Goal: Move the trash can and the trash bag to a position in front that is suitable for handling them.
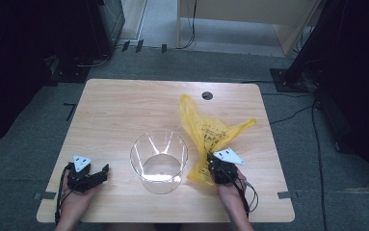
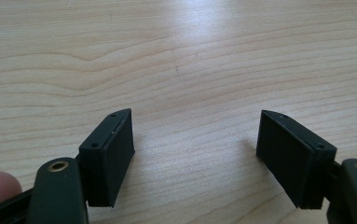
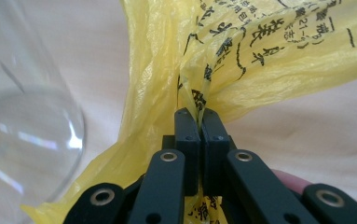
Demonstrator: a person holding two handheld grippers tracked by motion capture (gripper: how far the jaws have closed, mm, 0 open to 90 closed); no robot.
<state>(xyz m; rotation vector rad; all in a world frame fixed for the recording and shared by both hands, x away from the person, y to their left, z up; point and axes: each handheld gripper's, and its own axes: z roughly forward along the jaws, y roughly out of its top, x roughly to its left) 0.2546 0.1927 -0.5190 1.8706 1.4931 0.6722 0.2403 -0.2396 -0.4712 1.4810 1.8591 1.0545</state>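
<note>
My right claw (image 3: 199, 114) pinches the one yellow bag (image 1: 206, 132), lying right of the one clear bin (image 1: 159, 161) | my left claw (image 1: 102, 172) low over table (image 1: 124, 106), spread (nothing between) | two claws

It looks like a lab: a bare wooden table (image 1: 124, 110) on grey carpet (image 1: 288, 192), with floor cables (image 1: 288, 115) and dark equipment stands (image 1: 312, 43) around.

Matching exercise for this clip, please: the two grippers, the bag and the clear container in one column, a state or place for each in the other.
1. left gripper
2. right gripper
3. yellow plastic bag
4. clear container

A. pinched between shut jaws
B. upright at the table's middle
C. open over bare wood
D. shut on thin plastic

Pairs: 1-C, 2-D, 3-A, 4-B
</note>
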